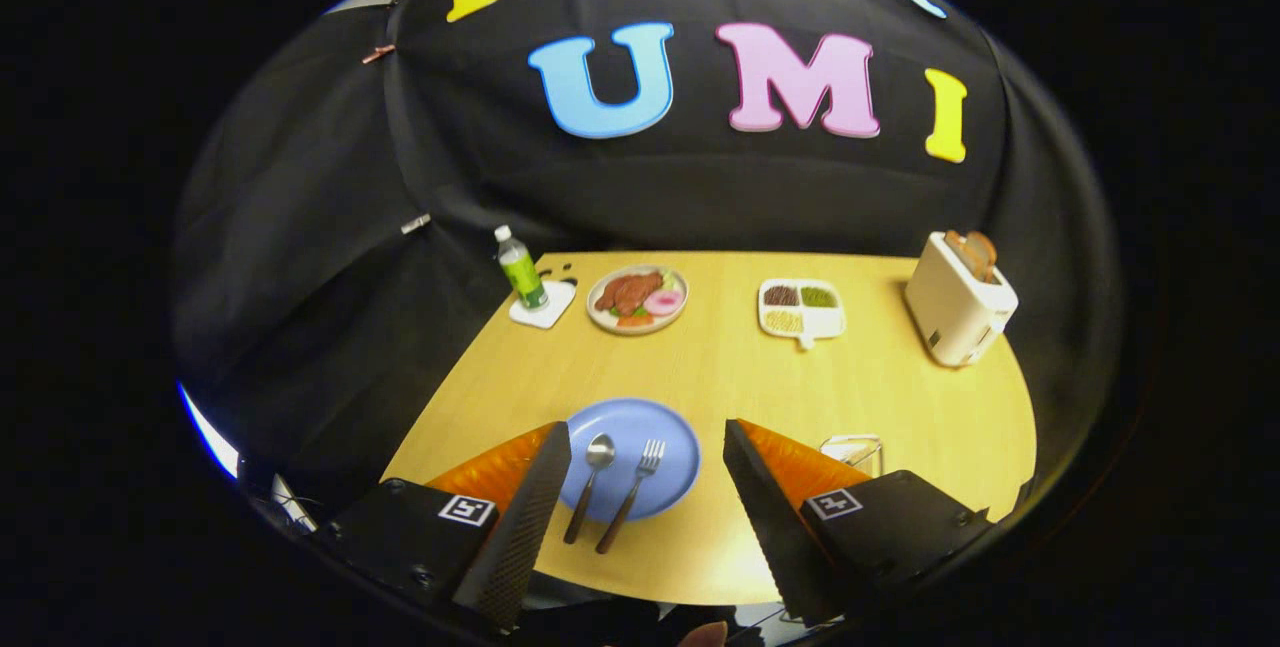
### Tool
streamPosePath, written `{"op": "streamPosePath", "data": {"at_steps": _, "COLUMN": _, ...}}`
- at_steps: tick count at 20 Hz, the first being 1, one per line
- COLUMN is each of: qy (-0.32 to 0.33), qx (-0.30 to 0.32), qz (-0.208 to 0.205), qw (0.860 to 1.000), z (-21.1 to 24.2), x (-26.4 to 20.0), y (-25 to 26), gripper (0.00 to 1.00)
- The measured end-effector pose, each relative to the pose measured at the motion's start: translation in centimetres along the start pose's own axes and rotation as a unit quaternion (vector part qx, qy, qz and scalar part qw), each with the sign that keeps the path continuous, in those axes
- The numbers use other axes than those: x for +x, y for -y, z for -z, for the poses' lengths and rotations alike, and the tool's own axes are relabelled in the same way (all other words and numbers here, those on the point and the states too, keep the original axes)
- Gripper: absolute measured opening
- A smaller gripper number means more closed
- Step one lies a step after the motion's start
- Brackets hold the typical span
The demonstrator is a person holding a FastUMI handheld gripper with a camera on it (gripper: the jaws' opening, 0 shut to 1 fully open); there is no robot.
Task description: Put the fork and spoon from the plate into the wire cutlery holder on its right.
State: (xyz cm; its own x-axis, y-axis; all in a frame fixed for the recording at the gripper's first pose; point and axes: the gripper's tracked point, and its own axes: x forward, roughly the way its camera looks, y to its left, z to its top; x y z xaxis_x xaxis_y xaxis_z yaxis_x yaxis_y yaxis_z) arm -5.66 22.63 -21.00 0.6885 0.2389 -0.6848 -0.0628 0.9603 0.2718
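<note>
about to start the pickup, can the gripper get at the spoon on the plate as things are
Probably yes. The gripper is open, and the spoon lies between its fingers on the blue plate. Nothing covers it; only the fork lies close beside it, which could get in the way.

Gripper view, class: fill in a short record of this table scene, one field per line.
plate: blue plate just ahead of the fingers
spoon: spoon on the plate, left of the fork
fork: fork on the plate, handle over its near rim
holder: wire cutlery holder right of the plate, partly behind one finger
gripper: gripper open, holding nothing
far side: bottle, food plate, divided tray, toaster
</note>
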Motion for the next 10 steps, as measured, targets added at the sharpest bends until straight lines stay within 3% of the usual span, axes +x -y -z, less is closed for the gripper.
{"op": "streamPosePath", "data": {"at_steps": 4, "qy": -0.067, "qx": -0.017, "qz": 0.013, "qw": 0.998, "z": 4.4, "x": 4.1, "y": -0.4, "gripper": 0.96}}
{"op": "streamPosePath", "data": {"at_steps": 8, "qy": -0.117, "qx": 0.008, "qz": 0.015, "qw": 0.993, "z": 7.5, "x": 8.1, "y": -0.8, "gripper": 0.96}}
{"op": "streamPosePath", "data": {"at_steps": 10, "qy": -0.138, "qx": 0.012, "qz": 0.024, "qw": 0.990, "z": 9.0, "x": 10.0, "y": -0.5, "gripper": 0.90}}
